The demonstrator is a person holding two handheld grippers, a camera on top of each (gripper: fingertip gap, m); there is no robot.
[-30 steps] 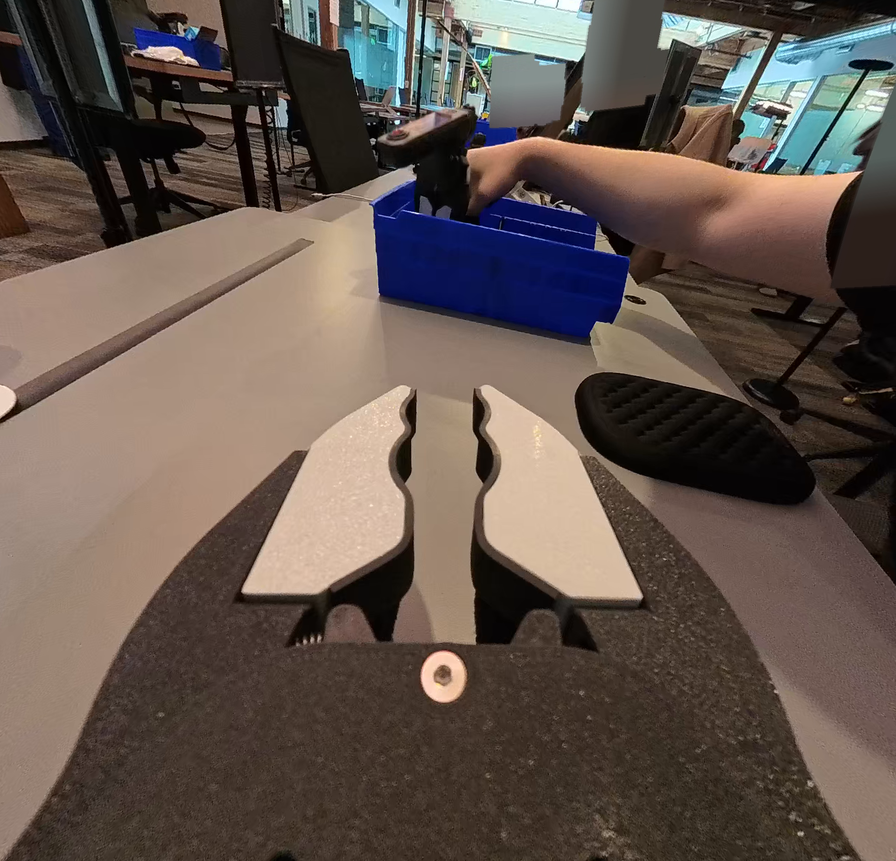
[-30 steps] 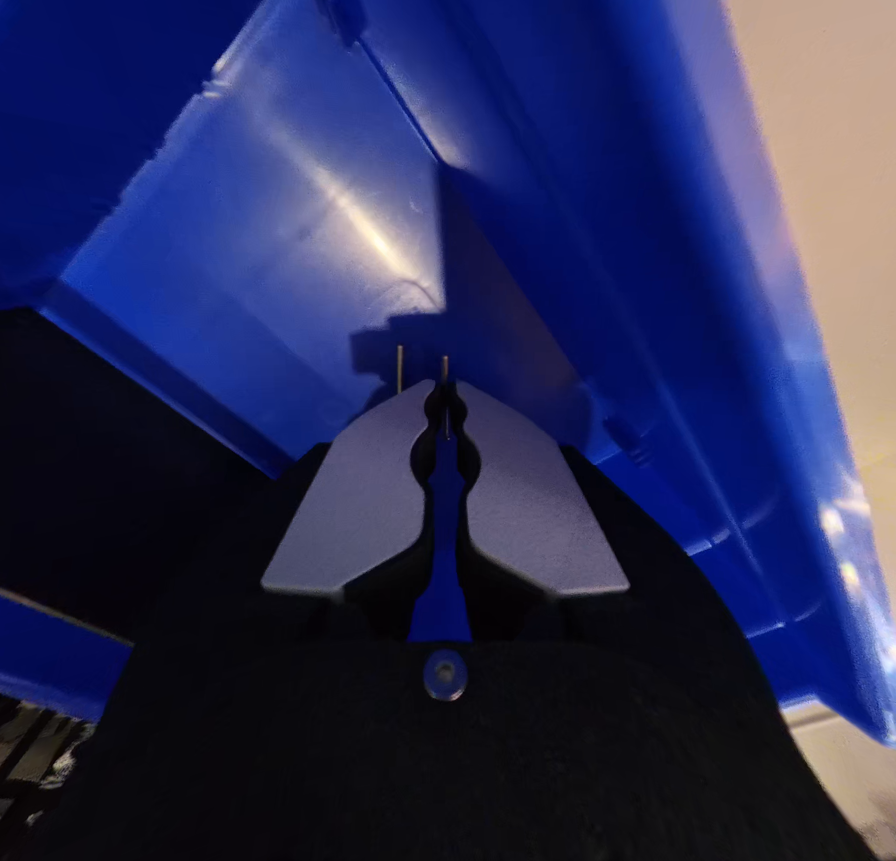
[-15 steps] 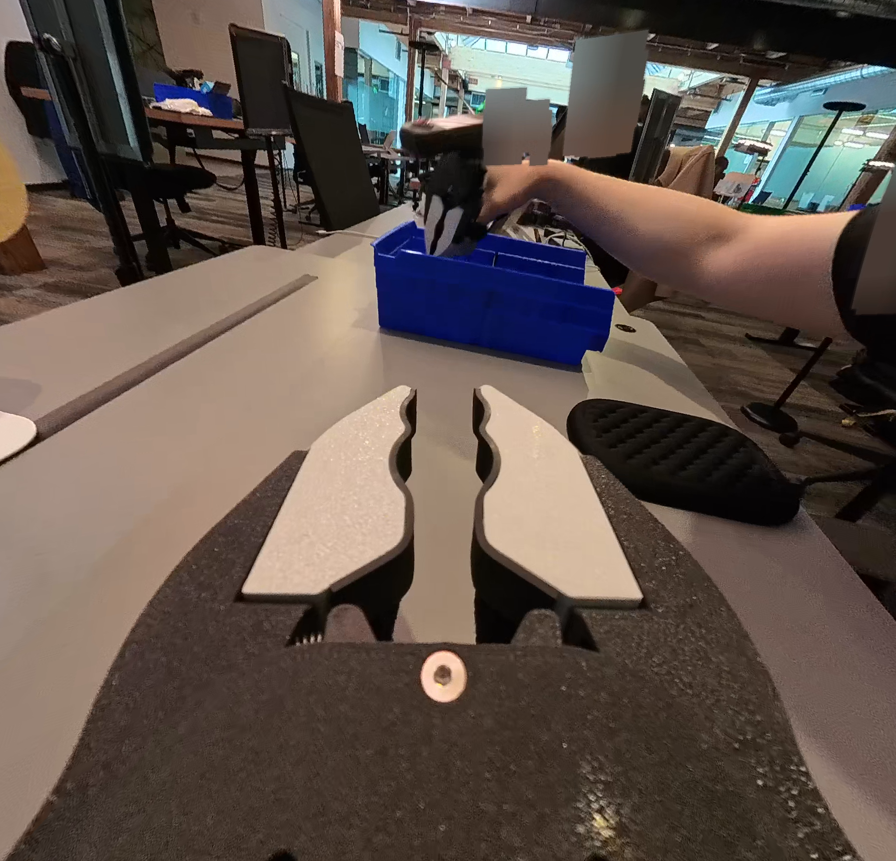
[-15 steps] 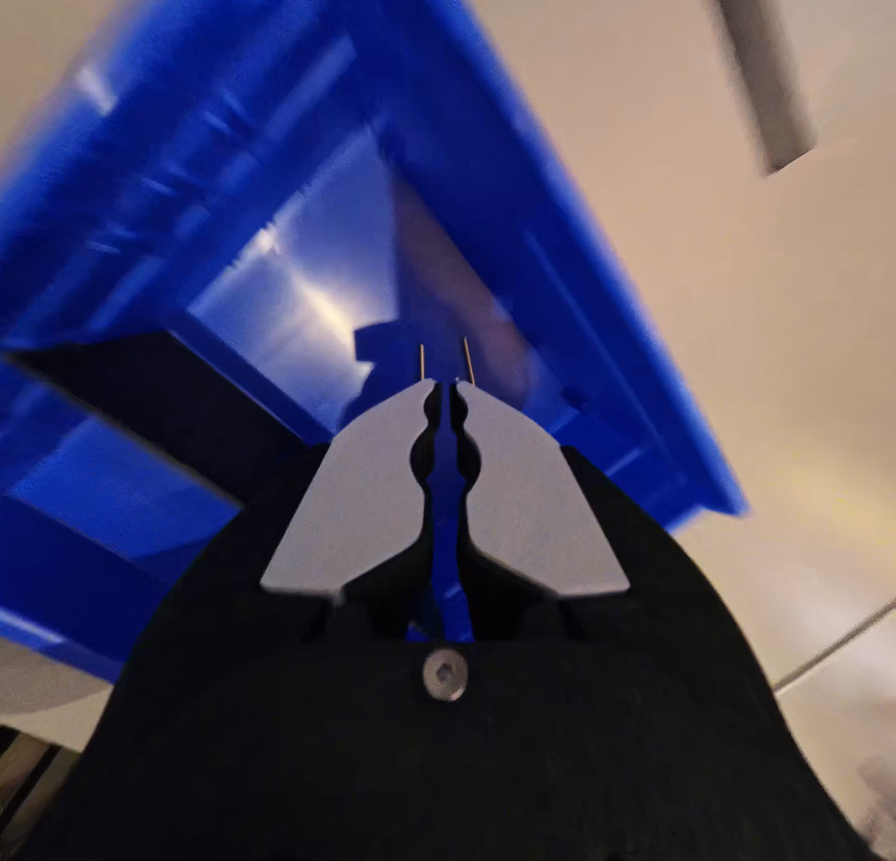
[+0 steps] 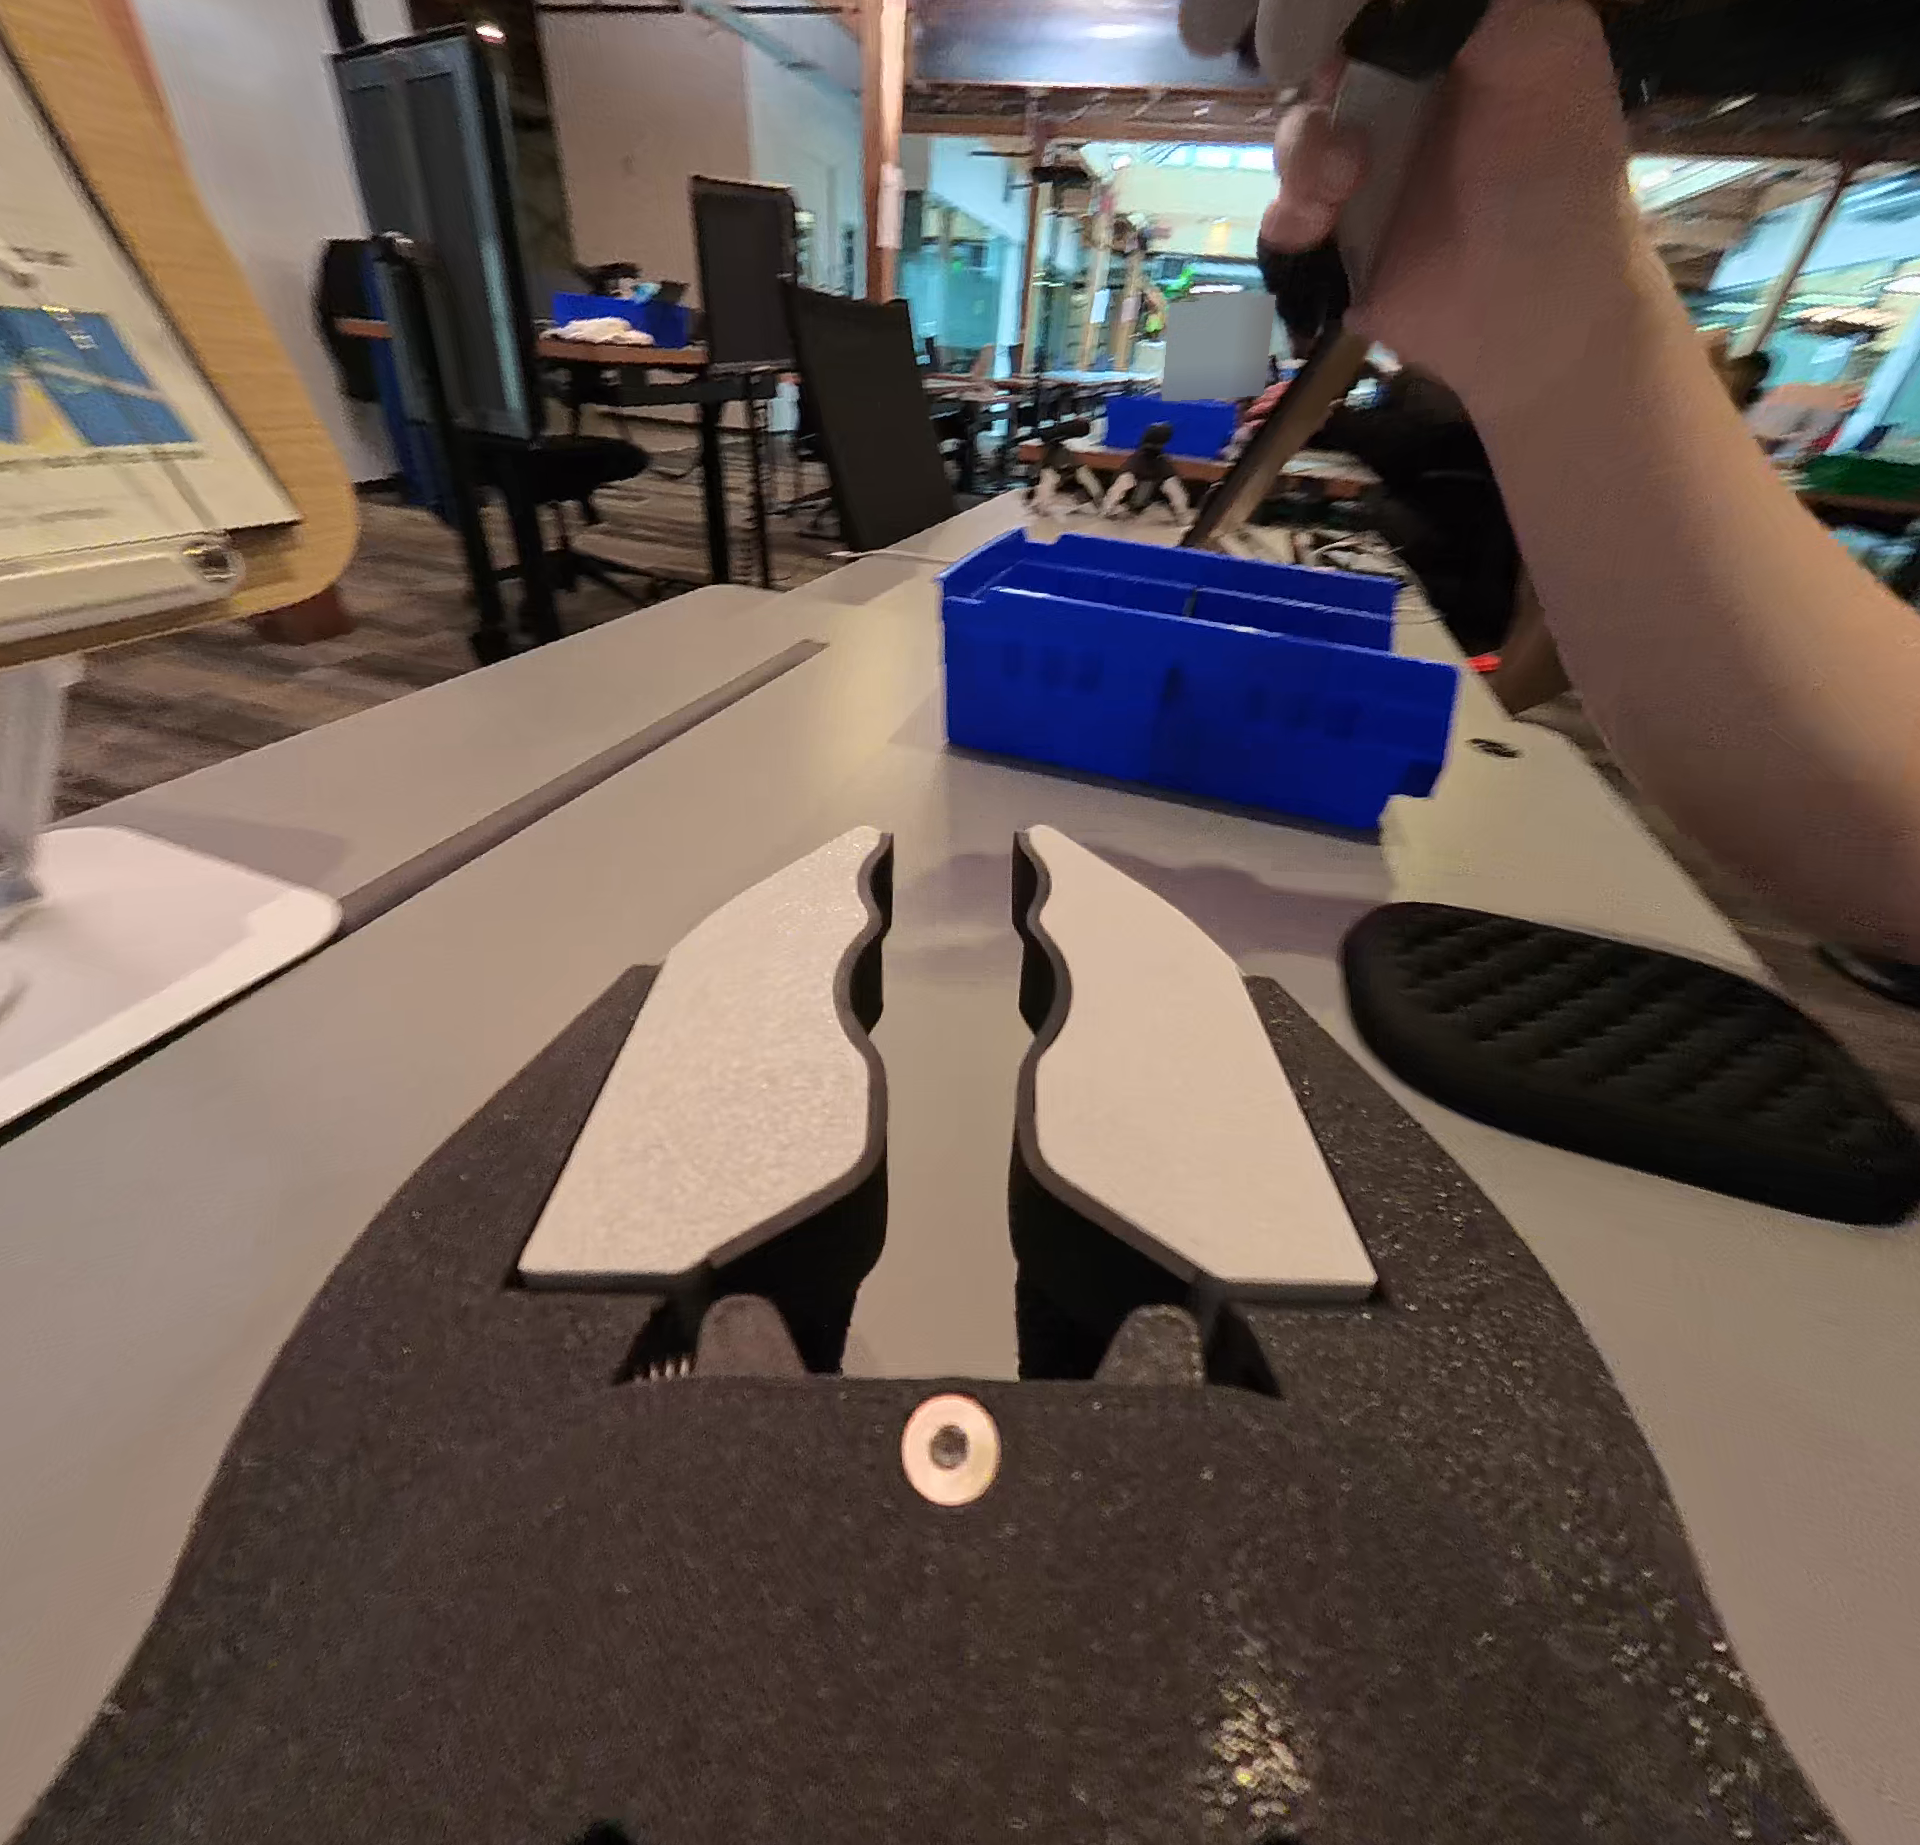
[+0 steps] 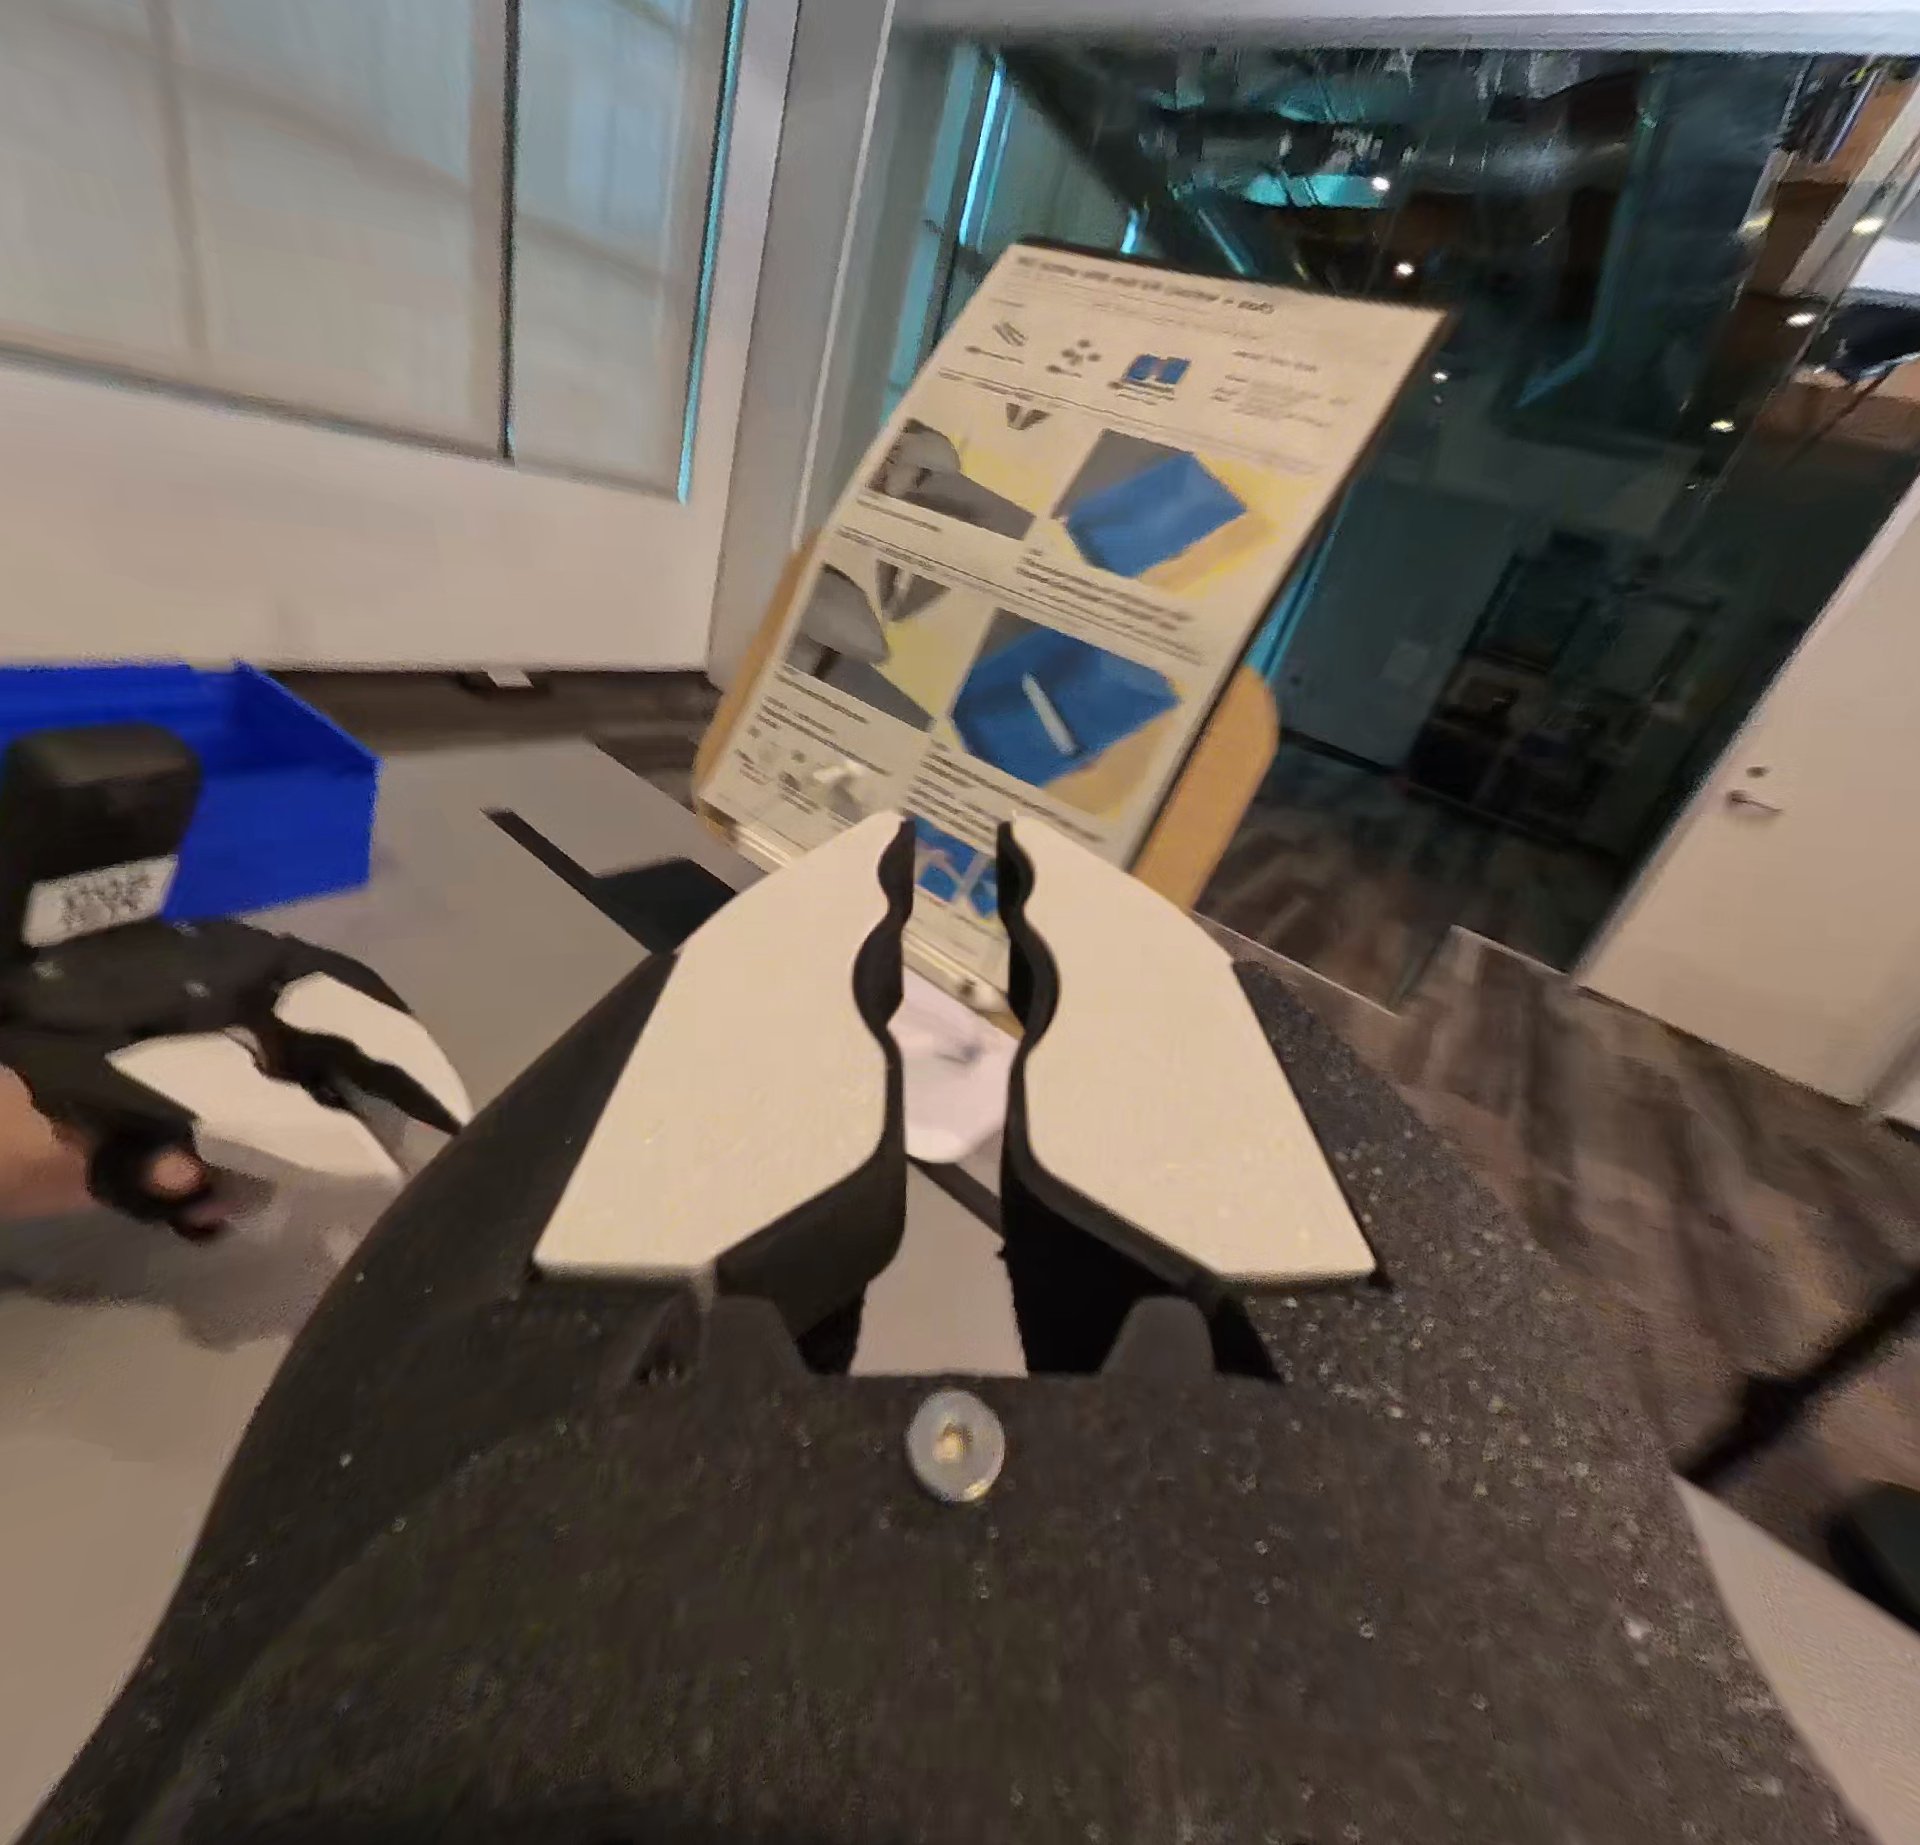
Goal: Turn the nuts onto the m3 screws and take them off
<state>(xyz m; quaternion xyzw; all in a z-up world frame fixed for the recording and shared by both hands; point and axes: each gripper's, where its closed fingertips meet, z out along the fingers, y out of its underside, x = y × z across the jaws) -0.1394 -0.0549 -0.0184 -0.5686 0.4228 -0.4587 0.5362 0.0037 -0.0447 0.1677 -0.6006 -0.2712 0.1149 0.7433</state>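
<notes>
My left gripper (image 5: 951,845) is open and empty, low over the grey table (image 5: 623,756). It also shows at the left of the right wrist view (image 6: 312,1057), held by a gloved hand. My right gripper (image 6: 952,839) is open, raised above the table and pointing at the instruction board (image 6: 1060,569). Nothing shows between its fingers. The blue divided bin (image 5: 1195,694) stands ahead of the left gripper, and its corner shows in the right wrist view (image 6: 270,787). No screws or nuts are visible. The person's right arm (image 5: 1558,424) reaches across the upper right.
A black textured pad (image 5: 1610,1047) lies at the right near the table edge. The board's white base (image 5: 135,943) sits on the left of the table. A dark groove (image 5: 582,767) runs along the table. Chairs and desks stand beyond. My hands' fingertips stand some 25 cm from each other.
My right gripper has lifted out of the blue bin and swung round towards the board. Its jaws have widened, and the two thin pins at its tips no longer show. The left view has shifted slightly.
</notes>
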